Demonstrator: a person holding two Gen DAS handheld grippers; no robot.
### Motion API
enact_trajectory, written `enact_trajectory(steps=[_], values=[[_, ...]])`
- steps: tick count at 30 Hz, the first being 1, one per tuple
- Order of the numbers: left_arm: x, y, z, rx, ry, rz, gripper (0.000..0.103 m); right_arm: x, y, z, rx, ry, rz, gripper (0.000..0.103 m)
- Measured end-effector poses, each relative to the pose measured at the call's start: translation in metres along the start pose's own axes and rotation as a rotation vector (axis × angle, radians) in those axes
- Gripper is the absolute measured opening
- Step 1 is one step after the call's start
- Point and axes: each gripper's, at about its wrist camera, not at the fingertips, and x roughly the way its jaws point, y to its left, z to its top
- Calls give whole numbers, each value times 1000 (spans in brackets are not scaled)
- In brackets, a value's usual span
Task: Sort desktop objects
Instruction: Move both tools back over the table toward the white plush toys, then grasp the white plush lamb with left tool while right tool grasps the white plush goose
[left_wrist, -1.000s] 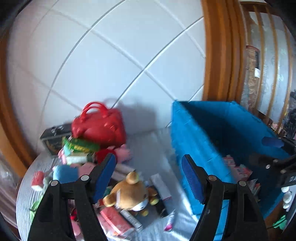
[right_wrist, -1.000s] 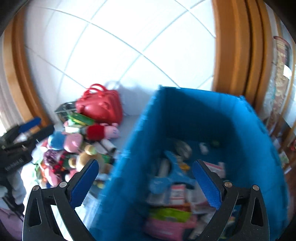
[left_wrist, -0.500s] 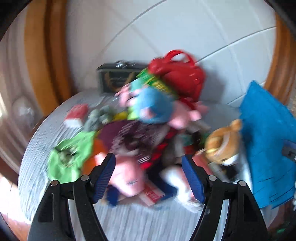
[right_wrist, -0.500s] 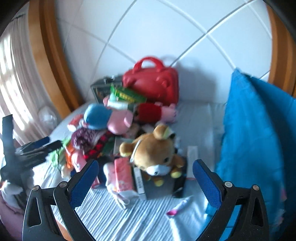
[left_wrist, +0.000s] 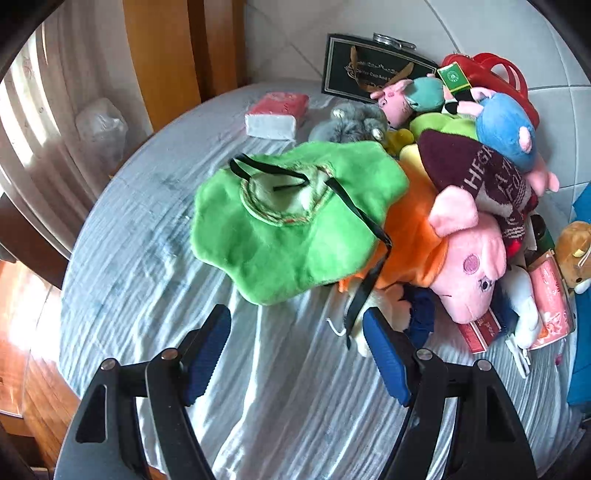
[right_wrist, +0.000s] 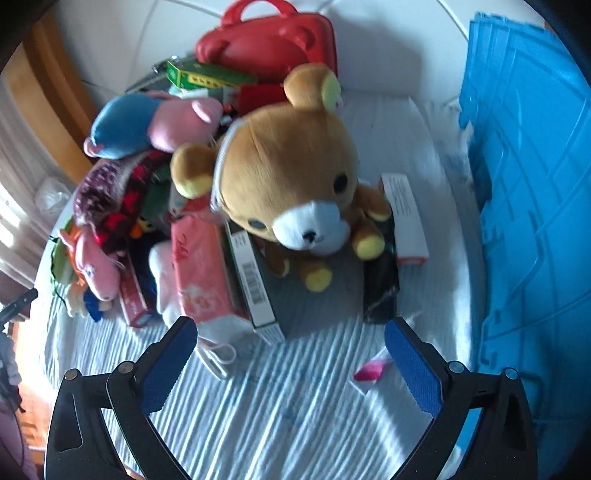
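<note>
A pile of toys and boxes lies on a round table with a grey striped cloth (left_wrist: 147, 258). My left gripper (left_wrist: 297, 332) is open and empty, just short of a green plush piece (left_wrist: 288, 221) with black straps, next to a pink pig plush (left_wrist: 469, 266). My right gripper (right_wrist: 290, 345) is open and empty, in front of a brown teddy bear (right_wrist: 288, 173) that sits on boxes. A pink tissue pack (right_wrist: 201, 266) and a barcode box (right_wrist: 251, 280) lie near its left finger. The blue bin (right_wrist: 524, 184) stands at the right.
A red handbag (right_wrist: 269, 48) and a black gift box (left_wrist: 369, 70) stand at the back by the white wall. A red-and-white pack (left_wrist: 277, 114) lies apart at the back left. A small pink tube (right_wrist: 371, 369) lies by my right gripper. The table edge curves at the left.
Both grippers have swung left from the blue bin and dropped close to the pile. The left now faces the green plush, the right faces the teddy bear. Both stayed open.
</note>
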Motion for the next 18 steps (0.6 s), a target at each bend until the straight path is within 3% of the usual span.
enact_trajectory(steps=[4,10,13,14,15,18], values=[[26,-33,-5,21,56,-69,73,10,-1,-8,23,26,-8,103],[56,-52,-5,21,76,-39,73,16,19,-19,6,41,90,103],[68,-55,-2,-6,90,-84,73,21,35,-17,-27,49,115,103],[70,-56,-2,-4,90,-92,71,23,43,-17,-45,49,118,103],[70,-58,-4,1,85,-118,55,24,50,-16,-60,50,121,103],[65,-60,-12,28,78,-139,49,23,71,-17,-101,49,156,101]])
